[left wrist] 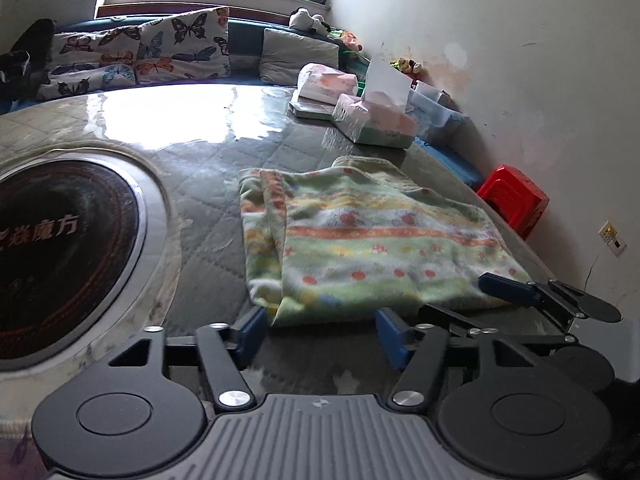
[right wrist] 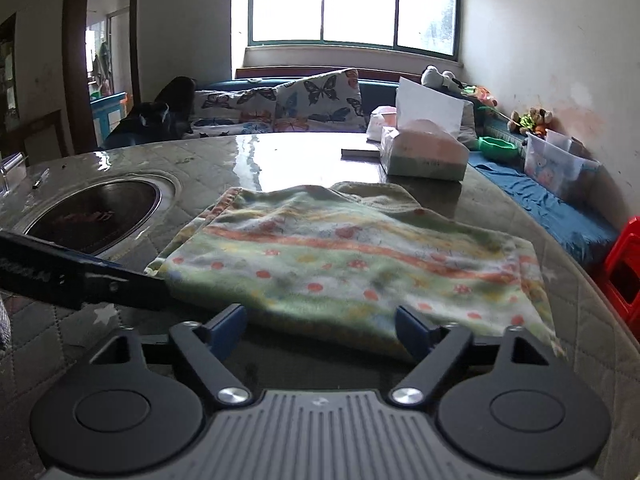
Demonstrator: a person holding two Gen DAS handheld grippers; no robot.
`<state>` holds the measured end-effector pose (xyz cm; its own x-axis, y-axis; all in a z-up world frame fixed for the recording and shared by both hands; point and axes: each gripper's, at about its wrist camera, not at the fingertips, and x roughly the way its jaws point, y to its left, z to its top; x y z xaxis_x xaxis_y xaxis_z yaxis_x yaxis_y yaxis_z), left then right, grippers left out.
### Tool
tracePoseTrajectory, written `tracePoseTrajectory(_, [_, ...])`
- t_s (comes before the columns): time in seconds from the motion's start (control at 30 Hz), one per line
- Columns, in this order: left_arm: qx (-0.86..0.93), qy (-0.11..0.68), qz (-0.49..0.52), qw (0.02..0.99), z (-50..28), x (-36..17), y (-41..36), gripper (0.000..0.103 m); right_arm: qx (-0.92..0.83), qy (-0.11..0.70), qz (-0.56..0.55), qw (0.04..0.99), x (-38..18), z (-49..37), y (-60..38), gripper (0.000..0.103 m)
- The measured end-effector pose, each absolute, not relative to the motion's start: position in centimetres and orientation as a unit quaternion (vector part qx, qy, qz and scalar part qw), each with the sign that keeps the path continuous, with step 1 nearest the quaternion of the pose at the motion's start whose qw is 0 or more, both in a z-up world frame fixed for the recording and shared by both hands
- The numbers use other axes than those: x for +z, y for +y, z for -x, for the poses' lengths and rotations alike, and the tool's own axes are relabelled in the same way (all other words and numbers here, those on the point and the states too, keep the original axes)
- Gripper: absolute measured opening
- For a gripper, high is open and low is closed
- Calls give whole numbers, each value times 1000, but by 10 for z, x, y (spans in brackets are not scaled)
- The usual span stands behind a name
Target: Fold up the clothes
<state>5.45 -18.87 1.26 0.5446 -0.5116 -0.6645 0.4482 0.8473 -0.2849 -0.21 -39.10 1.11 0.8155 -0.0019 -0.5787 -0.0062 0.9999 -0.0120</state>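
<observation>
A folded fleece garment (left wrist: 360,240), pale green with orange stripes and red dots, lies flat on the quilted table cover (left wrist: 208,208). My left gripper (left wrist: 322,332) stands open at the garment's near edge, its blue fingers either side of the left corner and closed on nothing. A blue finger (left wrist: 504,283) of the right tool rests over the garment's right corner. In the right wrist view the garment (right wrist: 352,264) fills the middle. My right gripper (right wrist: 320,330) is open, with the near hem lying between its fingers. The left tool's black body (right wrist: 80,276) juts in from the left.
A round black cooktop (left wrist: 60,248) is set into the table to the left. Tissue boxes (left wrist: 376,120) stand behind the garment. A red stool (left wrist: 514,198) and a clear plastic bin (right wrist: 556,168) sit by the right wall. Butterfly pillows (left wrist: 176,48) line the bench under the window.
</observation>
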Motion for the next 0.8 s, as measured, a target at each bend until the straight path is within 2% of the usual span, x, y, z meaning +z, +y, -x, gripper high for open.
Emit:
tracePoseTrajectory(0.27, [-254, 388, 29, 886, -36, 11, -178, 101, -25, 303, -11, 952, 11, 16, -390, 103])
tracePoseTrajectory(0.8, [-231, 393, 27, 890, -11, 5, -158, 103, -78, 321, -53, 942, 0, 35, -387, 103])
